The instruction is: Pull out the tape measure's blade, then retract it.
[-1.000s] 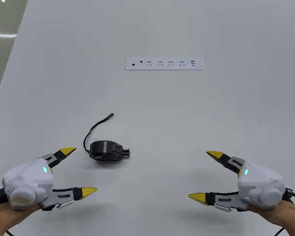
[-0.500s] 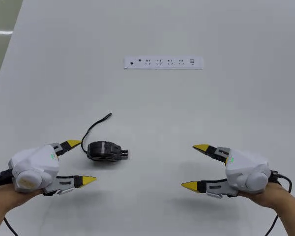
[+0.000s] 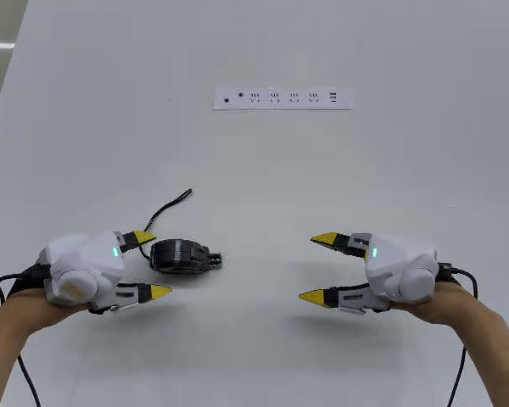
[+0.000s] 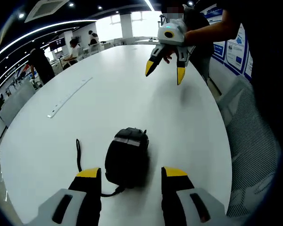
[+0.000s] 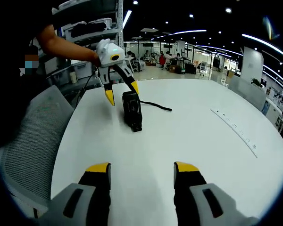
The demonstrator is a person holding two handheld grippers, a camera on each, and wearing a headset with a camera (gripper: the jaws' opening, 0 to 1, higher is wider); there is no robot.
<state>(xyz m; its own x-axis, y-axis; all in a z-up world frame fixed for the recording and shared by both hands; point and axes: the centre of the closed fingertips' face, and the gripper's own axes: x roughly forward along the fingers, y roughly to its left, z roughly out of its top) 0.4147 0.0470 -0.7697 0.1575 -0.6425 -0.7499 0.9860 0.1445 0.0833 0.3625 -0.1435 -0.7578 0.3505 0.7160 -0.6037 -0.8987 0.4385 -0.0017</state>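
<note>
Step in hand, as I read it, is the grab before the pull; blade not yet out. The small black tape measure with a grey band (image 3: 182, 256) lies on the white tabletop (image 3: 365, 170) at the left, its thin black wrist strap (image 3: 165, 212) curling away toward the white power strip (image 3: 282, 99) further back.

The left gripper (image 3: 150, 264) is wide open with the case's rear end between its yellow tips; nothing is clamped. The right gripper (image 3: 318, 269) is also spread wide and empty, well apart from the case, tips pointing at it.

Next move likely calls for the left jaws to close on the case, then the right to come in and pinch the blade's end hook.

The left gripper view shows a gap at each side of the case, which the head view leaves unclear; the right gripper view shows the case's narrow end facing it; the hook itself is too small to make out.
</note>
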